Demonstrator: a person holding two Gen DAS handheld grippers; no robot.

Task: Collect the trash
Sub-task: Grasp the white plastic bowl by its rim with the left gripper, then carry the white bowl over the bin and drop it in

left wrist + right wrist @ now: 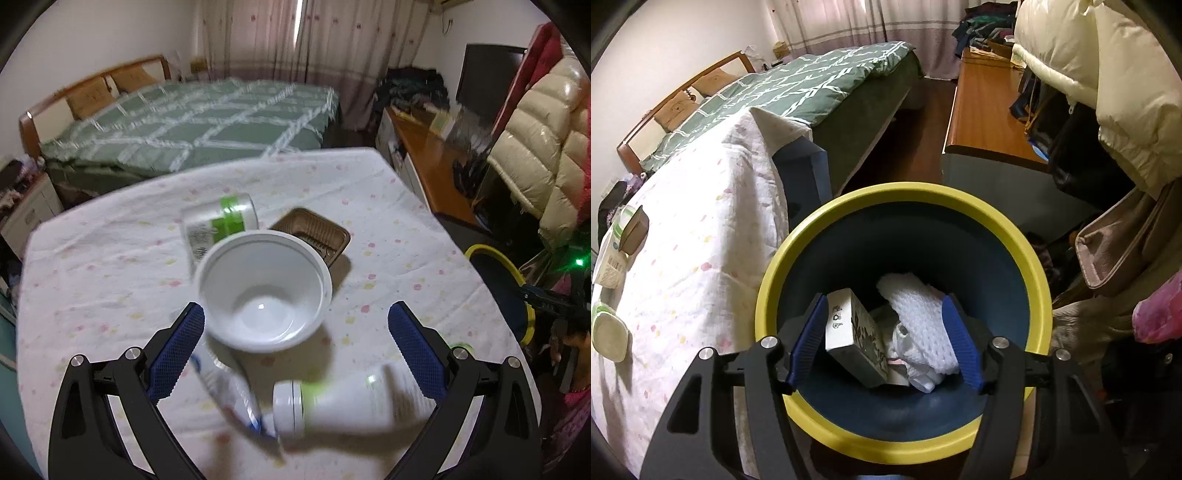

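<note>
Left gripper (295, 347) spread wide, empty — white plastic bowl (264, 290) just ahead between the fingers, looking light, thin-walled and slick; best pinched across its rim.

Right gripper (884, 341) open, holding nothing — bin (905, 192) directly below its fingers, carton (855, 336) and tissue (918, 317) inside.

Motion blur smears the white bottle (354, 402) and the tube (232, 391) beside it.
</note>
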